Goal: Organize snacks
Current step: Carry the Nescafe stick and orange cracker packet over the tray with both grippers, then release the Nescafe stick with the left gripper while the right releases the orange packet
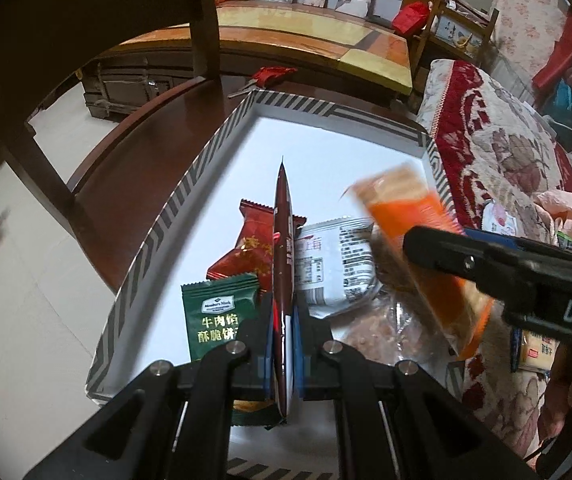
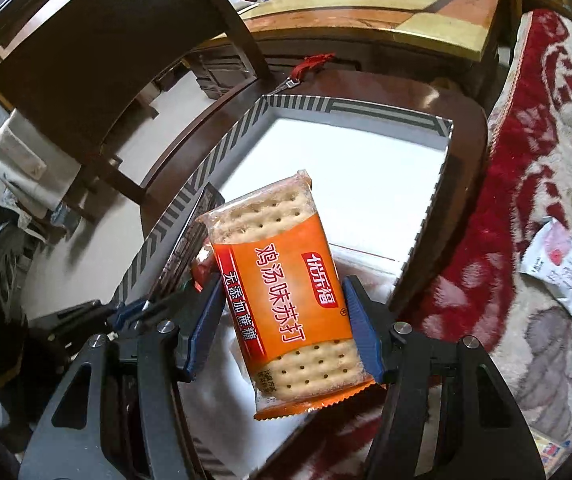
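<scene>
Here, a thin brown snack packet [image 1: 282, 280] is clamped edge-on between the closed blue pads of the left gripper [image 1: 282, 344], standing upright over the white floor of a shallow box [image 1: 190, 184] with a grey striped rim. Inside the box, below the held packet, a green packet [image 1: 218, 320], a red packet [image 1: 252, 248] and a white packet [image 1: 334, 268] are seen lying flat, with a clear bag of brownish pieces [image 1: 370, 332] just beside them.

The right gripper [image 2: 282, 336] is grasping an orange cracker packet [image 2: 286, 300] — its blue pads press on the packet's two long sides, and the crackers can be seen through the clear ends. This packet is held tilted above the near part of the box; in the left wrist view it appears blurred, over the white packet.

The box is set on a dark wooden table [image 1: 126, 152], beside a red and cream floral cloth [image 2: 546, 160] on which a small white sachet [image 2: 558, 268] lies well apart from the box. A dark wooden chair [image 2: 98, 60] is seen beyond the table.
</scene>
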`<state>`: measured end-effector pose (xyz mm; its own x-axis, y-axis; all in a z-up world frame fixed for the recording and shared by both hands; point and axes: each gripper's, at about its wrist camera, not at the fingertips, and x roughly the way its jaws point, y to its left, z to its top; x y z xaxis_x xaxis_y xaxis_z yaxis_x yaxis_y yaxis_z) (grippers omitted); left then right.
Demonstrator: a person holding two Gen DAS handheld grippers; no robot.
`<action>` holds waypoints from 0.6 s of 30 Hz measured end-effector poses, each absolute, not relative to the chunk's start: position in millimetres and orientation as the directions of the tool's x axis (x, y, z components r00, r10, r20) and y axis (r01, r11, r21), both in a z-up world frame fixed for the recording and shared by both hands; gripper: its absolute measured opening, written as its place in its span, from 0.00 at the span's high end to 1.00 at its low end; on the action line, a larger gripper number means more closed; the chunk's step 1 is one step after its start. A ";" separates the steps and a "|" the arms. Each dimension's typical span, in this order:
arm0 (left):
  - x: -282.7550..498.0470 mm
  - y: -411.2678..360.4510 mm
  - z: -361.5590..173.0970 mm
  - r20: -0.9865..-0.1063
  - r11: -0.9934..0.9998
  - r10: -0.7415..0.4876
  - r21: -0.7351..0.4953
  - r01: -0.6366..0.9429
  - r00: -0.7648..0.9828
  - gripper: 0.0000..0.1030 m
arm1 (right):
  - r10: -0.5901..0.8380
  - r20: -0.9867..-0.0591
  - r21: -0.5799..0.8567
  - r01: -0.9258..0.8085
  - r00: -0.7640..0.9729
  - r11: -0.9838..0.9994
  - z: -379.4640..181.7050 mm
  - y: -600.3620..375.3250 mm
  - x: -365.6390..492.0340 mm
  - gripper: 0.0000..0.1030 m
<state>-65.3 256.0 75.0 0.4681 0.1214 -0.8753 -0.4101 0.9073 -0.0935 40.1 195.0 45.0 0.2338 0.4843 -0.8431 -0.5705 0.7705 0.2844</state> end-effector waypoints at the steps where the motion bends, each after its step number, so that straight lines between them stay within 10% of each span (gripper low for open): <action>1: -64.9 257.4 73.3 -0.877 0.906 0.120 -0.094 -0.413 0.465 0.91 | 0.484 -0.843 0.286 -0.568 0.234 0.772 43.8 196.3 41.4 0.44; 18: -62.1 260.2 65.5 -0.895 0.894 0.148 -0.061 -0.444 0.421 0.83 | 0.529 -0.823 0.363 -0.525 0.207 0.770 45.3 190.0 42.3 0.49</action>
<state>-62.1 260.2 65.5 0.4215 0.1478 -0.8947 -0.4440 0.8939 -0.0615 42.3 190.0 45.3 0.2070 0.5290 -0.8230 -0.5246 0.7701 0.3630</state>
